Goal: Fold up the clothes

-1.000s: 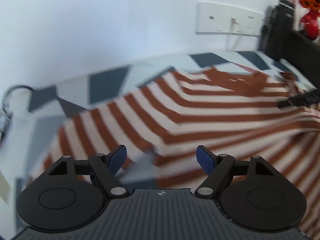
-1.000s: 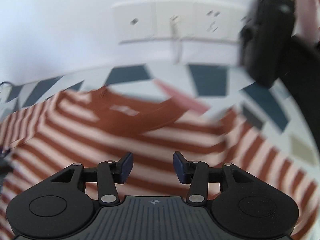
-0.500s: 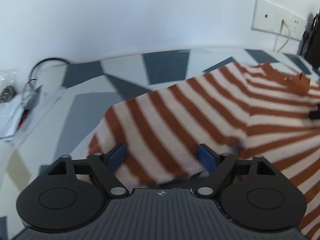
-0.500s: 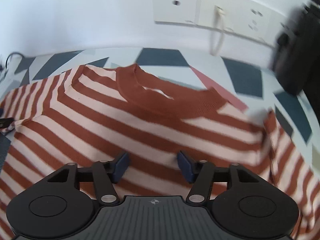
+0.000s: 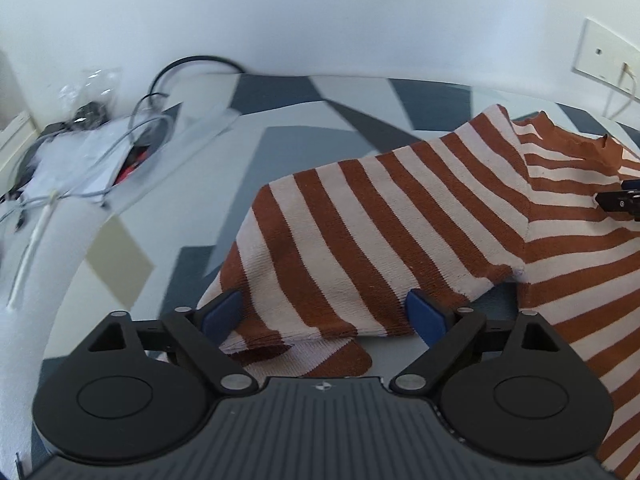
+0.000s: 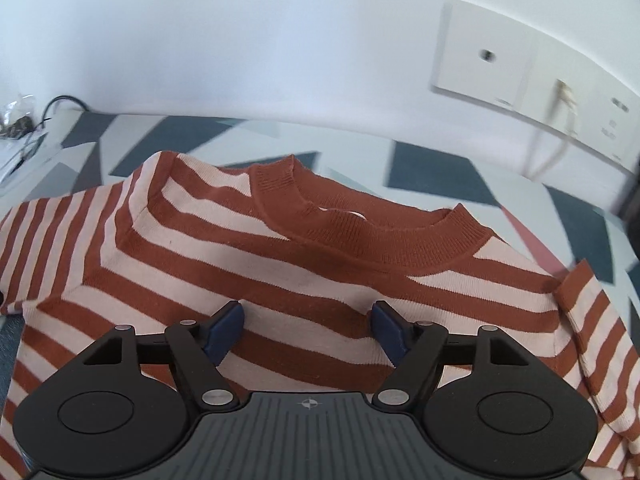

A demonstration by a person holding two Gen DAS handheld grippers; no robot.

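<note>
Now the sweater (image 5: pixel 400 220) is lying spread on the patterned cloth (image 5: pixel 280 148), rust & cream stripes, filling the centre and right of the left wrist view. One sleeve is folded in over itself, its cuff end sitting low centre, just ahead of the left gripper (image 5: pixel 326 312). Left jaws have just been opening and are standing wide; the sleeve fabric is lying between the blue pads (image 5: pixel 424 314) but isn't being pinched, so nothing held.

In the right wrist view the sweater (image 6: pixel 280 280) is taking up most of the lower frame, rust collar (image 6: pixel 360 232) sitting centre, slightly rumpled, w/ the shoulder seam folding up at left. Right gripper (image 6: pixel 308 324) is hovering over the chest area below the collar; its jaws have just been opening too, about mid-wide, pads (image 6: pixel 224 328) apart w/ fabric behind them, not gripping. Its black tip (image 5: pixel 620 200) is showing at the right edge of the left view, over the stripes.

Wall sockets (image 6: pixel 532 80) w/ a white cable (image 6: pixel 560 136) are sitting upper right. Cables and a plastic bag (image 5: pixel 88 136) are piling up at upper left of the left view, well apart from the sweater.
</note>
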